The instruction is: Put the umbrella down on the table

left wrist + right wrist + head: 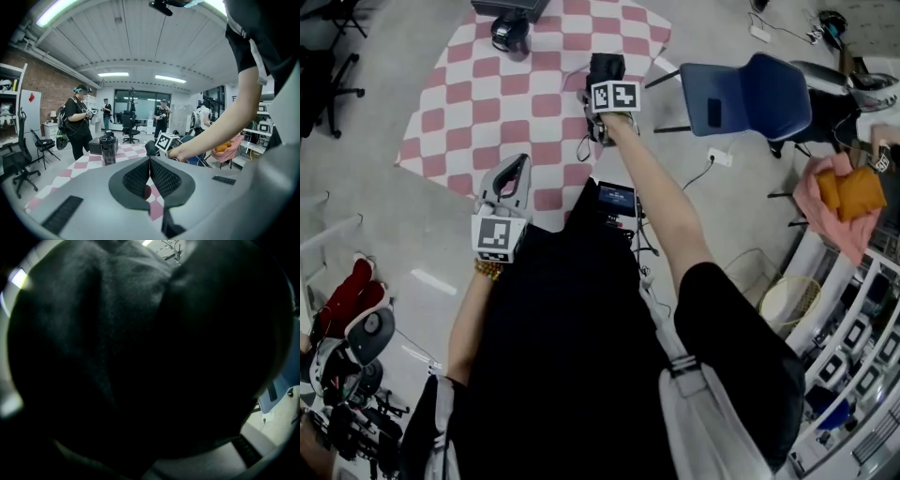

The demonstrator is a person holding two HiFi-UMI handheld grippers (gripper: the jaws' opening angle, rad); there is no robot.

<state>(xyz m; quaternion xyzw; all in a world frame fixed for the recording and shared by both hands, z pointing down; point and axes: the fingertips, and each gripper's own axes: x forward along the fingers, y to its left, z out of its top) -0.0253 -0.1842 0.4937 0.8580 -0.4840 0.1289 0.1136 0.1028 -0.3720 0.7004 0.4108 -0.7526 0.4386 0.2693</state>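
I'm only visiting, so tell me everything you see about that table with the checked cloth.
The table wears a pink-and-white checked cloth, apparently soft fabric, draping over rounded edges. At its far side stand a black lidded jug and a black box. The right gripper is above its near right part; contact cannot be told.

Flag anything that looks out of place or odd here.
Dark folded fabric, probably the umbrella, fills nearly the whole right gripper view, so the right gripper's jaws cannot be read; only slivers of room show at the edges. The left gripper is shut, empty. Nothing on the checkered table looks spilled.
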